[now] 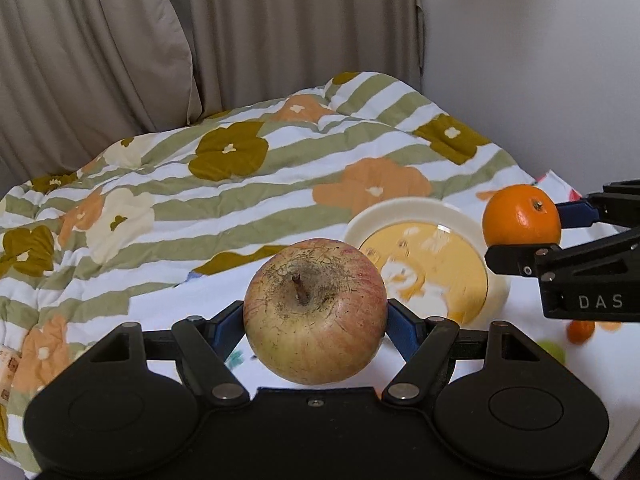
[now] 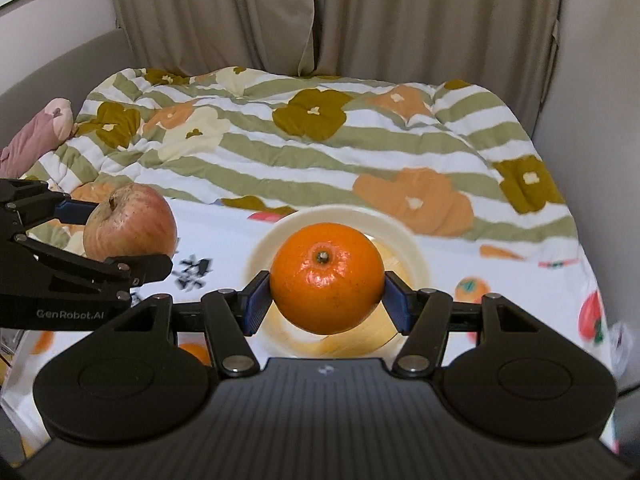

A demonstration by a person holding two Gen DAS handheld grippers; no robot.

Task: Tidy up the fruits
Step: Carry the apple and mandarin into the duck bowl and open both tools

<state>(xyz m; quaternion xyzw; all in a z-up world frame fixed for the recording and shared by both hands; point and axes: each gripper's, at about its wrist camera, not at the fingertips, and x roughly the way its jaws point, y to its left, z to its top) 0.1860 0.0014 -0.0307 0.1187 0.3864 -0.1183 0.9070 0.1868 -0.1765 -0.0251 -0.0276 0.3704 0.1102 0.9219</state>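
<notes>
My left gripper (image 1: 315, 320) is shut on a yellow-red apple (image 1: 315, 310), stem up, held above the cloth left of the plate. It also shows in the right wrist view (image 2: 130, 224), at the left. My right gripper (image 2: 326, 300) is shut on an orange (image 2: 327, 277) and holds it over a cream plate (image 2: 416, 256) with a yellow centre. In the left wrist view the orange (image 1: 521, 216) hangs by the plate's (image 1: 372, 220) right rim.
A white cloth printed with fruit (image 2: 520, 280) covers the surface under the plate. A striped floral quilt (image 2: 320, 148) lies behind it. Beige curtains (image 2: 320, 12) and a wall close the back. A pink soft item (image 2: 36, 132) lies at far left.
</notes>
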